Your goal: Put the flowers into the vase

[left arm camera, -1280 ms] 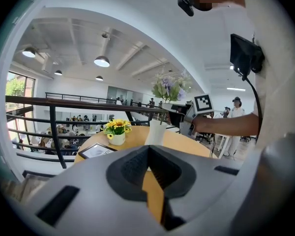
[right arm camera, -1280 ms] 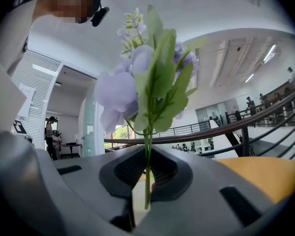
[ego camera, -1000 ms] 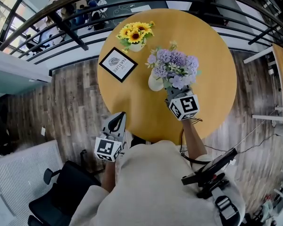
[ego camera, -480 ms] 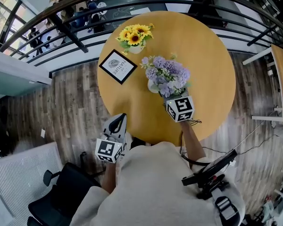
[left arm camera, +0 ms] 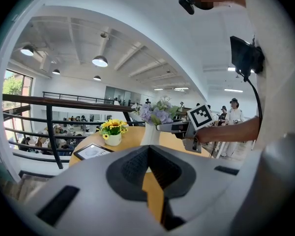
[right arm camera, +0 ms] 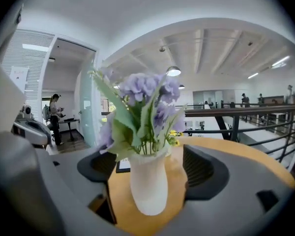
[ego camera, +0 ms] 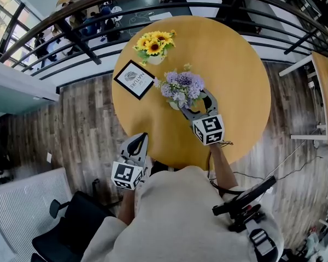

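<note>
A bunch of purple flowers [ego camera: 180, 86] stands upright in the white vase [ego camera: 175, 103] near the middle of the round wooden table [ego camera: 235, 64]. My right gripper [ego camera: 194, 103] is level with the vase and its jaws are opening. In the right gripper view the vase [right arm camera: 148, 183] and the flowers [right arm camera: 142, 107] stand between the two pads, and neither pad presses on them. My left gripper [ego camera: 136, 141] hangs at the table's near edge, shut and holding nothing. From the left gripper view [left arm camera: 148, 149] the vase [left arm camera: 150, 132] is straight ahead.
A small white pot of sunflowers [ego camera: 154, 42] and a black-framed card [ego camera: 135, 78] sit on the far left of the table. A dark railing [ego camera: 71, 34] curves behind it. A black chair [ego camera: 65, 228] stands at the lower left, and another table's edge [ego camera: 323, 86] is at the right.
The right gripper came down and brought the flowers left into the vase. Its jaws then spread apart and let go of the stems. The left gripper kept still.
</note>
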A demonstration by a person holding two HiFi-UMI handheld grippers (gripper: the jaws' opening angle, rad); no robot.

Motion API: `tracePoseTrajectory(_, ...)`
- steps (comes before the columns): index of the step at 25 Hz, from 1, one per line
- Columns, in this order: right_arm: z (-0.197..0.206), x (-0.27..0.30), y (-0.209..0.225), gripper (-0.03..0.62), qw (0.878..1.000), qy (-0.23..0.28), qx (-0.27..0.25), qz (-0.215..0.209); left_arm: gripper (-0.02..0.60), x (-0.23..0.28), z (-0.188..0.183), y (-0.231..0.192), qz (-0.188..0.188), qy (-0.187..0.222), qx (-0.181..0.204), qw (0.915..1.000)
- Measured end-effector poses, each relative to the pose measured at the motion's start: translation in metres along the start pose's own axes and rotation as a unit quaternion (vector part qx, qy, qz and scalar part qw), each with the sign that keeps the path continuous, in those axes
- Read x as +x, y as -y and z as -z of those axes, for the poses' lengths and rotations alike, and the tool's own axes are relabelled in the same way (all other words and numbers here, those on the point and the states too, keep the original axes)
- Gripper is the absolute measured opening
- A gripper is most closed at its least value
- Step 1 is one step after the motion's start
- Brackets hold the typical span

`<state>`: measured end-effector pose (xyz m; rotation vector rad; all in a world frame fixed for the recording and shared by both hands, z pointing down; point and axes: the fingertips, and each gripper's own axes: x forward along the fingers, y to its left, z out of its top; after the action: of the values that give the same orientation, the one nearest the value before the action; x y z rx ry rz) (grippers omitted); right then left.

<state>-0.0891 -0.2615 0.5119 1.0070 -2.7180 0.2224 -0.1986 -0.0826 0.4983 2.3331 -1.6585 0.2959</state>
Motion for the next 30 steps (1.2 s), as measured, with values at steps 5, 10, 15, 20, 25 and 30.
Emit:
tracePoseTrajectory(5,0.024,-0.004,-0.002,0.416,0.999,-0.027,0.021,-0.001,0.006,0.000,-0.001,-0.002,0.005,0.003,0.001,1.0000)
tracePoseTrajectory(10,0.042,-0.025,0.002,0.414,0.999,-0.035,0.039,0.013,0.008,0.005,-0.003,0.005,0.013,0.002,0.007,0.9999)
tracePoseTrajectory(15,0.050,-0.042,0.006,0.378,0.997,-0.028,0.067,0.012,0.008,0.018,-0.006,0.017,0.035,0.001,0.016,0.9993)
tracePoseTrajectory(20,0.043,-0.075,0.017,0.085,0.996,0.003,0.077,0.036,0.006,0.028,-0.011,0.041,0.056,0.003,0.030,0.9980)
tracePoseTrajectory(25,0.038,-0.113,0.022,0.011,0.994,0.034,0.104,0.027,0.008,0.035,-0.014,0.072,0.071,0.002,0.043,0.9965)
tracePoseTrajectory(30,0.037,-0.145,0.019,0.009,0.991,0.056,0.119,0.022,0.006,0.041,-0.012,0.100,0.085,0.001,0.053,0.9950)
